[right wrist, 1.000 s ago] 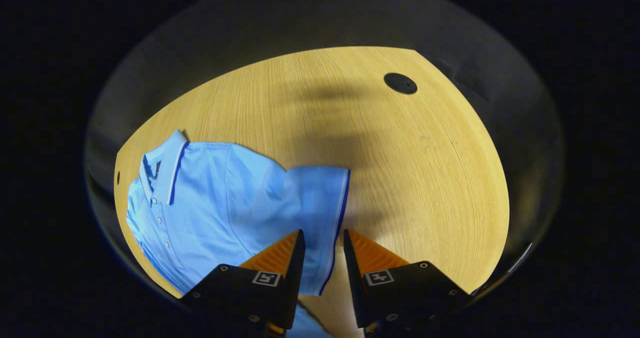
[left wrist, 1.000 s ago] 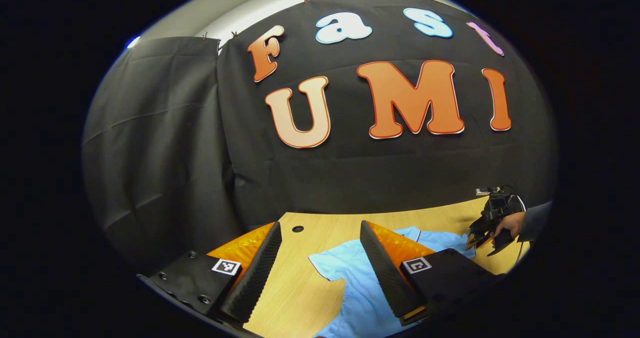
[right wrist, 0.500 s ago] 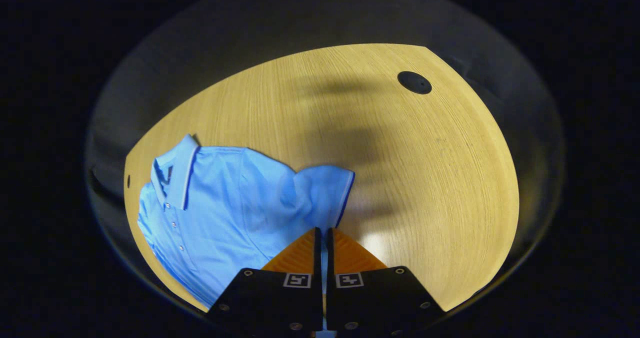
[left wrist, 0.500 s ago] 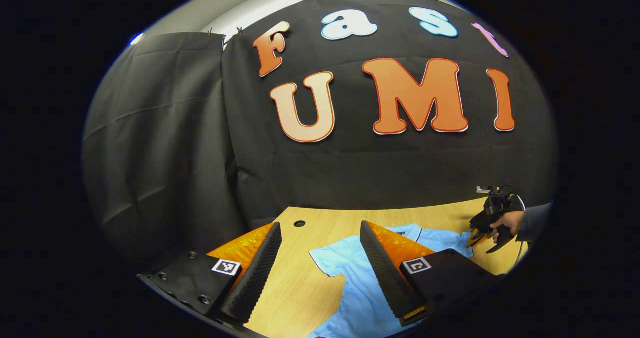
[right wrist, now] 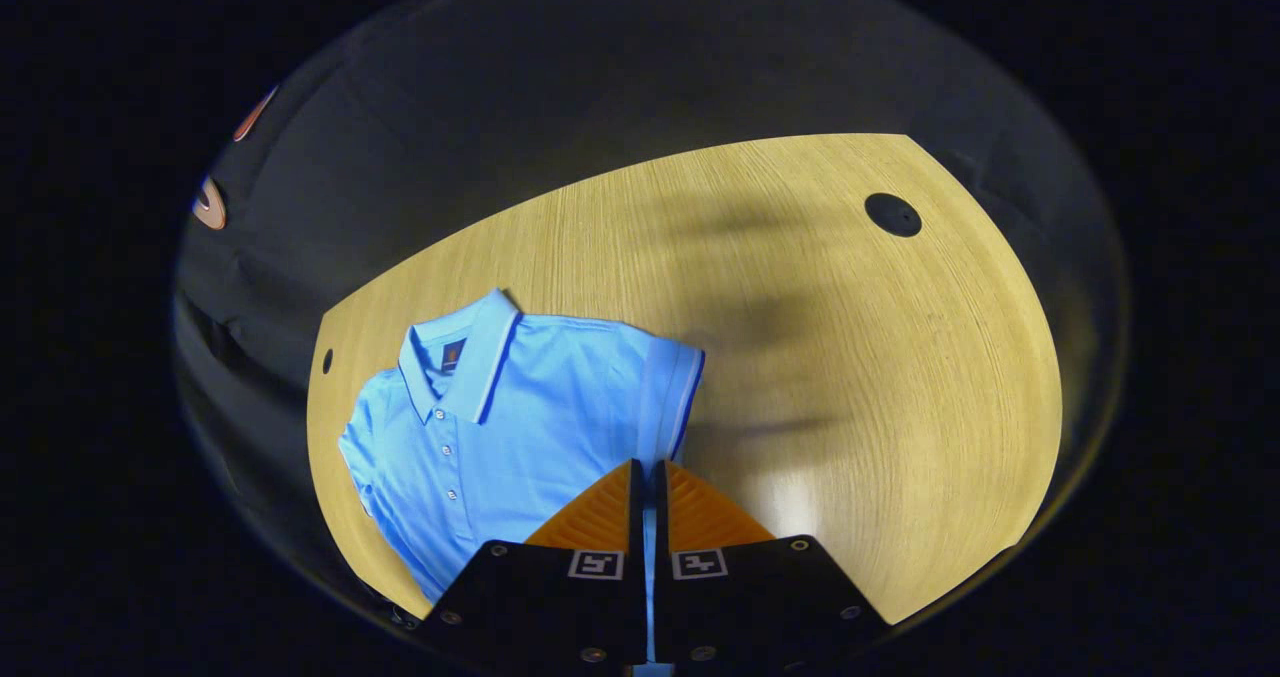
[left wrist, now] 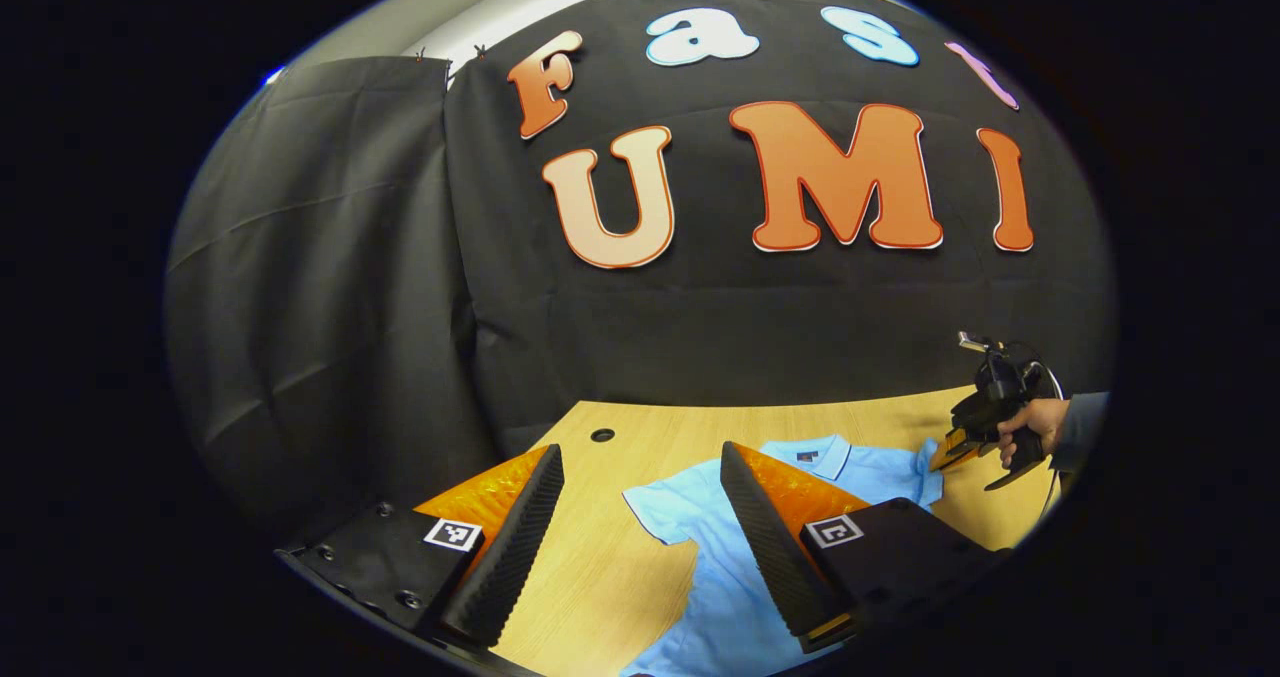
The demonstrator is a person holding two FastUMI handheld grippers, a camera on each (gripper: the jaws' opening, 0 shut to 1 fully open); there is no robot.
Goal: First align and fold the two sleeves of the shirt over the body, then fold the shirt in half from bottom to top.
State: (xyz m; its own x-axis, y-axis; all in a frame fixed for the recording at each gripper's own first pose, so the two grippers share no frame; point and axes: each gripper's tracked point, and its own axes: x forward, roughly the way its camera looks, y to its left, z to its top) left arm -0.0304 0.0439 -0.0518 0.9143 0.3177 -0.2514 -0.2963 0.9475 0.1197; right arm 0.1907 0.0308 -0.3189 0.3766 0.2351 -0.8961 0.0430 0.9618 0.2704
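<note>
- My right gripper (right wrist: 645, 477) is pinched closed on the right sleeve (right wrist: 668, 397) of the blue shirt (right wrist: 500, 437), the fabric a thin strip between the two fingers. From the left gripper view I see that same tool, in my hand (left wrist: 1030, 427), lifted a little above the table (right wrist: 850, 357) at the shirt's far side.
- My left gripper (left wrist: 640, 517) hangs wide open over the other sleeve (left wrist: 665, 502), holding nothing.
- The shirt lies face up on the wooden table, collar (right wrist: 480, 357) toward the back wall (left wrist: 330, 287), buttons showing.
- Risk: I judge my hold to be only on the sleeve's hem edge. A quick swing across could let it slip out and the sleeve would drop short of the body.
- Risk: pulling too high or too far may drag the whole shirt sideways, since nothing pins it down, and the collar would skew.
- Risk: the sleeve looks bunched near the shoulder; laid over like that, it would crease and not line up with the other.
- Risk: my left fingers sit low near the cloth and could snag it if I move carelessly.
</note>
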